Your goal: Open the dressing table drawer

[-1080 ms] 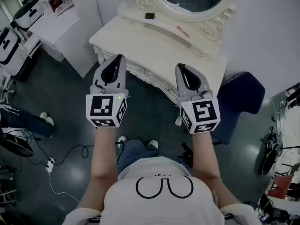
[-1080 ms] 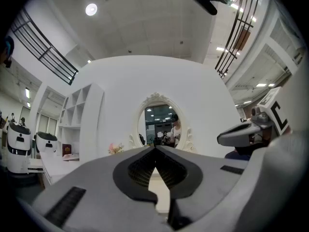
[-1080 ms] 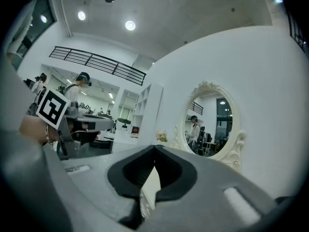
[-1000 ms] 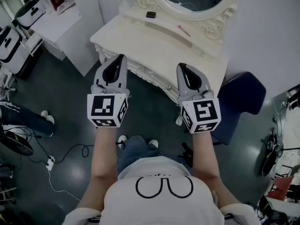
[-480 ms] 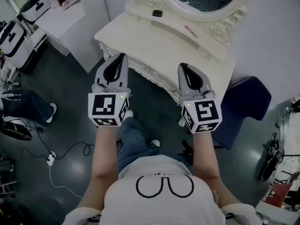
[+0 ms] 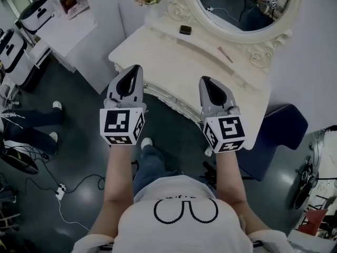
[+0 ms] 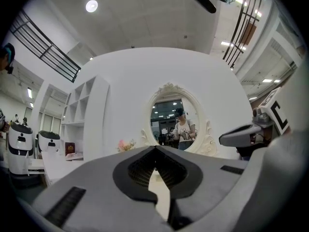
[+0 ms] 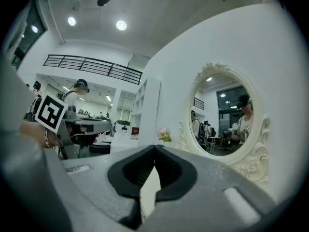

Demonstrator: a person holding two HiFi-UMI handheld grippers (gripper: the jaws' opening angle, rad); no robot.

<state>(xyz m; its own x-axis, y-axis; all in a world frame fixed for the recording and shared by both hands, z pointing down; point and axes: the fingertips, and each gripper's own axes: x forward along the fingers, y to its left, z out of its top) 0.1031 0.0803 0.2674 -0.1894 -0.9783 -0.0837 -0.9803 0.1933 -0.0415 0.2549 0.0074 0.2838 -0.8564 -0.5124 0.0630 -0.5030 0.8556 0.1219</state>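
Head view: shows the left gripper (image 6: 135,67) and the right gripper (image 6: 204,80) side by side, tips at the near edge of the dressing table (image 6: 174,57), touching nothing. Places the drawer (image 6: 169,103) in the carved front of the dressing table, just under the near edge of the top and between the two grippers. Looks shut, with the pull too small to make out. Leaves a small dark box (image 6: 185,29) and a thin pink stick (image 6: 225,52) on the far part of the dressing table, below the oval mirror (image 6: 239,4), well apart from the work.

Left gripper view: shows the jaws together at the tips with nothing between them, aimed over the dressing table at the mirror rather than at the drawer front.

Right gripper view: shows the same, jaws closed and empty, pointing above the dressing table top.

Judging from this, the approach stage, with no contact yet. To do it well:
- Drop the working gripper below the top edge of the dressing table.
- Spread its jaws before reaching the pull, and close on the pull squarely.
- Draw straight out from the dressing table, level and without twisting.
- Avoid catching the carved trim instead of the pull.
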